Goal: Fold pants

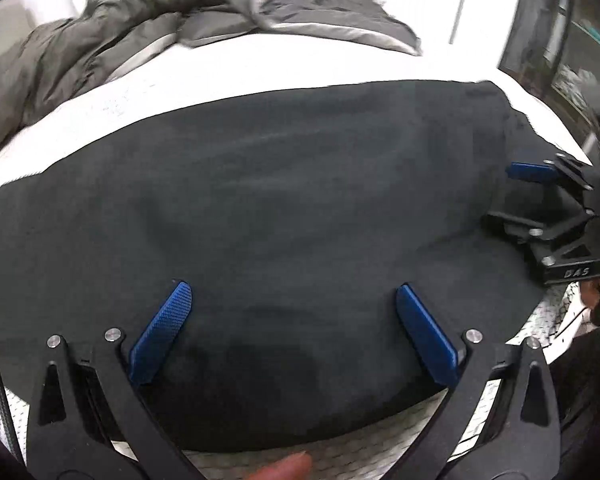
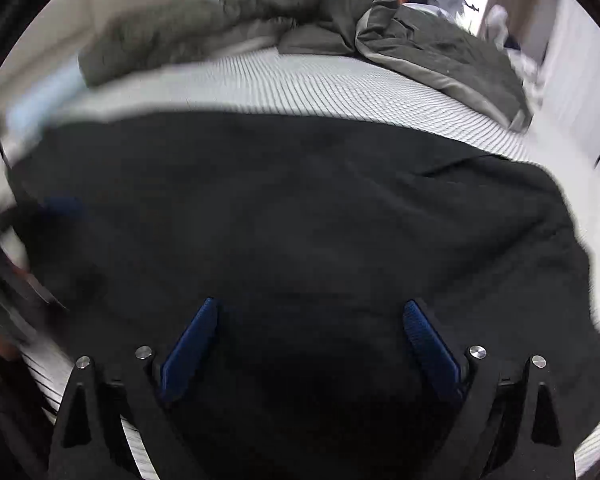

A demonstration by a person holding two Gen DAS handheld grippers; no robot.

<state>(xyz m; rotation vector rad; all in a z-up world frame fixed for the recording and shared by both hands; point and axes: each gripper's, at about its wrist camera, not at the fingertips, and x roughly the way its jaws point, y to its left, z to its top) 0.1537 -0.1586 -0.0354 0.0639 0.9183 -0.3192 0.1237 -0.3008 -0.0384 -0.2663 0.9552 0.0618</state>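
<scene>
Black pants (image 1: 284,200) lie flat and folded on the white mattress (image 1: 260,76); they also fill the right wrist view (image 2: 300,220). My left gripper (image 1: 294,292) is open, its blue pads spread wide just above the near part of the pants, holding nothing. My right gripper (image 2: 310,308) is open over the pants and empty. The right gripper also shows in the left wrist view (image 1: 516,192) at the pants' right end. A blurred blue finger of the left gripper (image 2: 60,206) shows at the left of the right wrist view.
A crumpled olive-grey duvet (image 1: 112,36) is heaped at the far side of the bed, also in the right wrist view (image 2: 340,20). The mattress's patterned near edge (image 1: 340,452) runs under my left gripper. A dark shelf unit (image 1: 572,48) stands at the right.
</scene>
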